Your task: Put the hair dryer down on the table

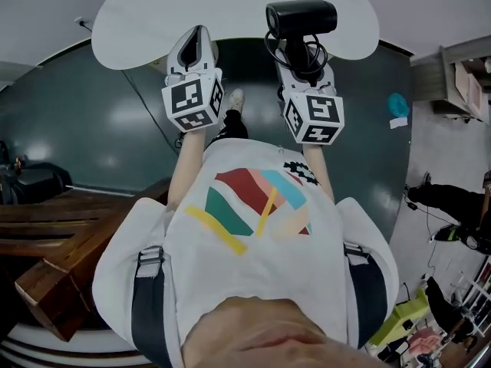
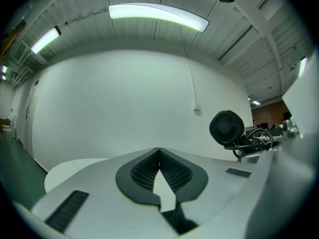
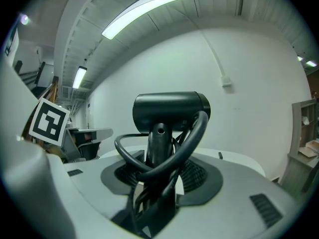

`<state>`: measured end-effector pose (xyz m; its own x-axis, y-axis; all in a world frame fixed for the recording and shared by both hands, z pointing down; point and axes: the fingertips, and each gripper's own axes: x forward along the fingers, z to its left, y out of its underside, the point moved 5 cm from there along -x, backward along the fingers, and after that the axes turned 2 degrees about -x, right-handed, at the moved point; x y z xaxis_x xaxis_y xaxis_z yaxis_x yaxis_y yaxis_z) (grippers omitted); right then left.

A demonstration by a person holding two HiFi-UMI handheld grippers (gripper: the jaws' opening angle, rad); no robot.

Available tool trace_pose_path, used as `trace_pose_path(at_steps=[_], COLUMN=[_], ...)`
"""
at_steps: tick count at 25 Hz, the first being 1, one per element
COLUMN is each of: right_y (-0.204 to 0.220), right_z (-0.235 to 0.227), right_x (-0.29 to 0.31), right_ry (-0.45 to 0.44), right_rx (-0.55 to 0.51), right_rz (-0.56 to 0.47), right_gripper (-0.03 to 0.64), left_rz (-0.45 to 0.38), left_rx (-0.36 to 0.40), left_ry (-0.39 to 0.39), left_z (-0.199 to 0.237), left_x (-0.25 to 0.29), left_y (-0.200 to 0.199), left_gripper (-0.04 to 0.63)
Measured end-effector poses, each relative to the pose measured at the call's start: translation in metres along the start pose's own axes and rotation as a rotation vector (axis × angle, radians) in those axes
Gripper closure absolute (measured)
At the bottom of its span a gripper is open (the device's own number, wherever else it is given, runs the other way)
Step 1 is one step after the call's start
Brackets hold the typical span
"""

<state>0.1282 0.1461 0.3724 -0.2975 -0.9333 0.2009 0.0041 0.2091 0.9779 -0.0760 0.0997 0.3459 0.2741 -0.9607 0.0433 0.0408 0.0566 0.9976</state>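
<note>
A black hair dryer (image 1: 301, 18) stands upright in my right gripper (image 1: 301, 52), held above the near edge of the white round table (image 1: 153, 14). In the right gripper view the jaws are shut on the hair dryer (image 3: 169, 111) at its handle, and its black cord (image 3: 194, 138) loops around the handle. My left gripper (image 1: 197, 37) hovers beside it to the left, also over the table edge. Its jaws meet at the tips with nothing between them (image 2: 159, 151). From the left gripper view the hair dryer's round rear grille (image 2: 227, 127) shows at the right.
Dark green floor lies below the table. A brown wooden bench (image 1: 61, 236) stands at the left. A grey shelf unit (image 1: 460, 83) and a teal object (image 1: 397, 104) are at the right, where a person in black (image 1: 449, 202) stands.
</note>
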Motion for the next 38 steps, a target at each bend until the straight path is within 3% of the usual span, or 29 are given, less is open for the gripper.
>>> trace_pose_path(at_steps=[8, 26, 38], right_y=[-0.029, -0.072, -0.077], right_z=[-0.013, -0.028, -0.026], right_x=[0.075, 0.239, 0.286], right_ry=[0.032, 0.112, 0.108], right_rx=[-0.003, 0.085, 0.097], right_rz=[0.016, 0.022, 0.023], right_gripper=[0.396, 0.396, 0.396], left_rz=[-0.009, -0.026, -0.02], left_rx=[-0.008, 0.057, 0.062], left_ry=[0.048, 0.192, 0.148], left_z=[0.026, 0.092, 0.126], left_x=[0.087, 0.24, 0.276], left_y=[-0.022, -0.044, -0.044], left_gripper=[0.578, 0.578, 0.578])
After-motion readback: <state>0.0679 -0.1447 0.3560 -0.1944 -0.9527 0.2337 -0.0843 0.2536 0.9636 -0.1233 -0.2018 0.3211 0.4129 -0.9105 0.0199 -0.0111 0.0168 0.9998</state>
